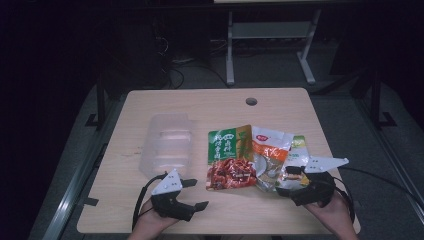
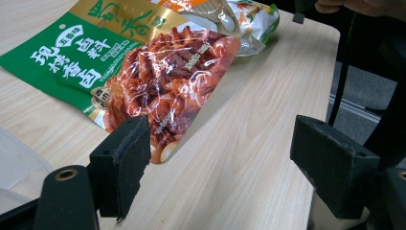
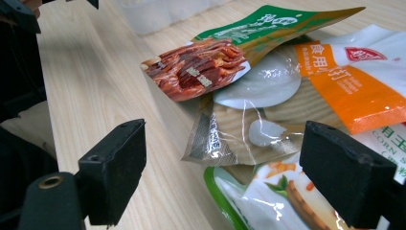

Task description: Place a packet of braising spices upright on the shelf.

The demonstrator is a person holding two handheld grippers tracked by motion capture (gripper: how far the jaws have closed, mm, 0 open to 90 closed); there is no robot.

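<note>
Three food pouches lie overlapping on the wooden table (image 1: 150, 210). The green-and-red pouch (image 1: 230, 157) (image 2: 158, 81) (image 3: 201, 67) is leftmost. A clear pouch with an orange label (image 1: 270, 155) (image 3: 287, 96) lies in the middle, and a green-and-white corn pouch (image 1: 299, 150) (image 3: 277, 201) is at the right, partly underneath it. My left gripper (image 1: 196, 194) (image 2: 225, 167) stands open just left of the red pouch's near corner, nothing between its jaws. My right gripper (image 1: 286, 181) (image 3: 230, 172) stands open at the near edge of the orange and corn pouches, without touching them.
A clear plastic container (image 1: 167, 145) (image 3: 158, 12) sits left of the pouches, beyond my left gripper. A cable hole (image 1: 251, 101) is near the table's far edge. The table's near right corner and edge (image 2: 330, 43) lie close to the pouches. Beyond the table stands a metal frame (image 1: 270, 45).
</note>
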